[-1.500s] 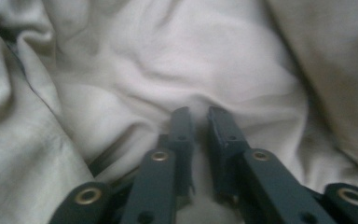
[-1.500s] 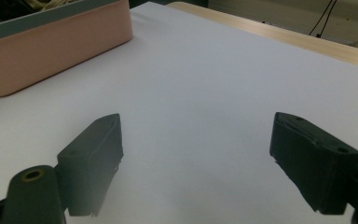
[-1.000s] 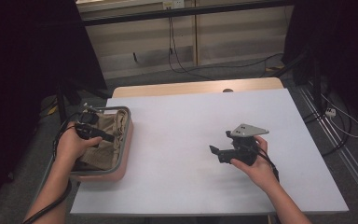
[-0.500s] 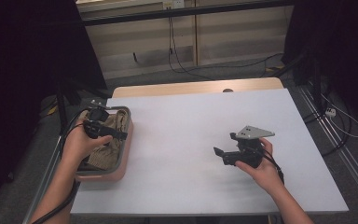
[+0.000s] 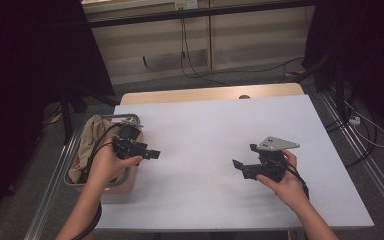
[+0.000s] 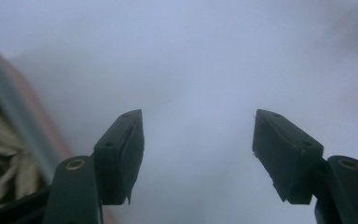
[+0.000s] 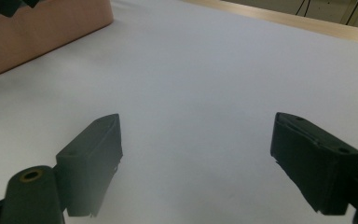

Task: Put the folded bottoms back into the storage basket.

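1. The landmark was the basket [image 5: 130, 176], a pink-sided, metal-rimmed tub at the left edge of the white worktop [image 5: 205, 135]. A crumpled beige cloth [image 5: 91, 136] lay inside it, bunched toward the far end.
2. The left gripper [image 5: 147, 152] was held over the basket's right rim, its tips reaching just past that rim above bare worktop. The left hand [image 5: 107, 165] sat above the basket's near half.
3. Left jaws: parted wide, having just been opening. In the left gripper view nothing stood between them; only blurred white worktop lay beyond, with the basket's pink wall [image 6: 32, 116] and folds of cloth [image 6: 0, 154] off to one side.
4. The cloth was in the basket, clear of both grippers.
5. The right gripper [image 5: 245, 160] was well to the right of the basket, across open worktop, with its jaws pointed back toward the basket. The right hand [image 5: 280, 177] gripped it from behind, under the grey three-cornered plate [image 5: 277, 144].
6. Right jaws: spread wide and empty; in the right gripper view the basket's pink side [image 7: 42, 32] lay far beyond them.
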